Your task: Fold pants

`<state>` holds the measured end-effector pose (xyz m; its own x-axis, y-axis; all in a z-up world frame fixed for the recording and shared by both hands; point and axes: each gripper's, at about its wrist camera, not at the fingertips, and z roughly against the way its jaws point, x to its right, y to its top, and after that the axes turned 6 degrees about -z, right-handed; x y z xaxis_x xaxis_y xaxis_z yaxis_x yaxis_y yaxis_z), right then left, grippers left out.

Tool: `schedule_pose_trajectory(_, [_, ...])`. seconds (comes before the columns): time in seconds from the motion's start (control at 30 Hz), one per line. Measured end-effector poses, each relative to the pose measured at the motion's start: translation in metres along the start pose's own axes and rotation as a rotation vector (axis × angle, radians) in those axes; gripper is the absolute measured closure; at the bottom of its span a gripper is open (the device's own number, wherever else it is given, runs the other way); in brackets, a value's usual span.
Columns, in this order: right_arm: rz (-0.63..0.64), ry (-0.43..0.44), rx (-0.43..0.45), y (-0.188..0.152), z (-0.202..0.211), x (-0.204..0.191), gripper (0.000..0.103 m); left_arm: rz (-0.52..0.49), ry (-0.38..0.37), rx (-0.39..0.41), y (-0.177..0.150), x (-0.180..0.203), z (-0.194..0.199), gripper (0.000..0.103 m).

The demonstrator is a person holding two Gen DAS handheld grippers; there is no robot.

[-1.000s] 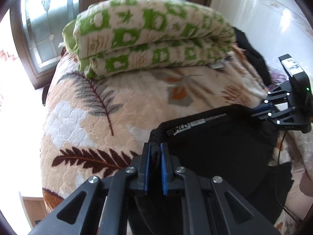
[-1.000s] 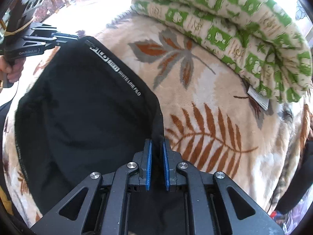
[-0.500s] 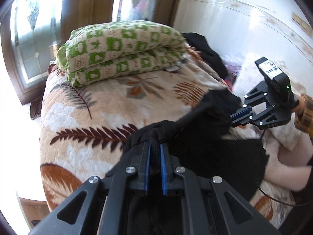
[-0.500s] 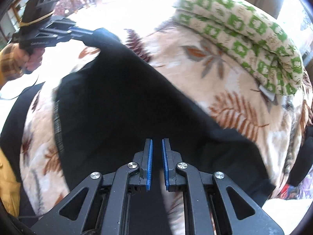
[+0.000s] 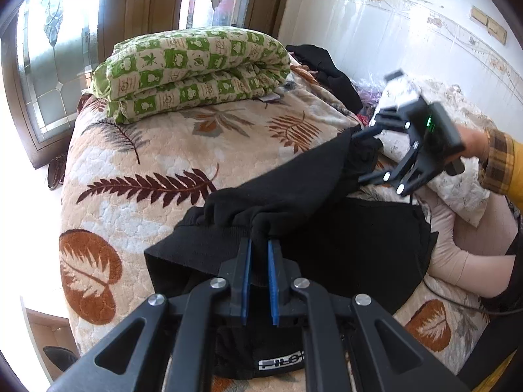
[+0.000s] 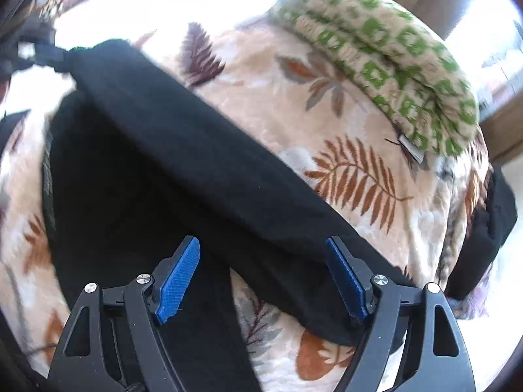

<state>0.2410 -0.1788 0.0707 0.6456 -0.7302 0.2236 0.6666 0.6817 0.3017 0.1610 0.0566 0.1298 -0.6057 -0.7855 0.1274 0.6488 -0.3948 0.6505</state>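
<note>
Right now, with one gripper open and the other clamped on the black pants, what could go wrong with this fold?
1. The right gripper is open, so the black fabric pants hang from the left gripper alone and may sag or twist out of line.
2. The left gripper pinches only a bunched ridge of cloth, which might slip.
3. The raised band could drop crooked on the leaf-patterned quilted bedspread.

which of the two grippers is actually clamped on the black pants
The left gripper: its blue pads pinch a bunch of the black pants. The right gripper is spread wide open, gripping nothing.
</note>
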Motion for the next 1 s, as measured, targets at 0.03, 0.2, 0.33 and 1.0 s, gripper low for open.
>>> schedule_pose_trajectory(0.03, [0.013, -0.012, -0.007, 0.003, -0.008, -0.002, 0.024, 0.004, 0.0, 0.005, 0.003, -0.002, 0.001, 0.092])
schedule_pose_trajectory(0.2, [-0.03, -0.013, 0.045, 0.013, -0.024, -0.005, 0.033, -0.001, 0.014, 0.032, 0.021, -0.009, 0.005, 0.092])
schedule_pose_trajectory(0.33, [-0.151, -0.037, 0.036, 0.017, -0.035, 0.008, 0.097, -0.002, 0.022, 0.037, 0.029, -0.012, 0.005, 0.092])
schedule_pose_trajectory(1.0, [-0.103, 0.005, 0.133, 0.013, -0.013, -0.024, 0.042, 0.035, 0.025, 0.034, 0.015, -0.007, 0.004, 0.092])
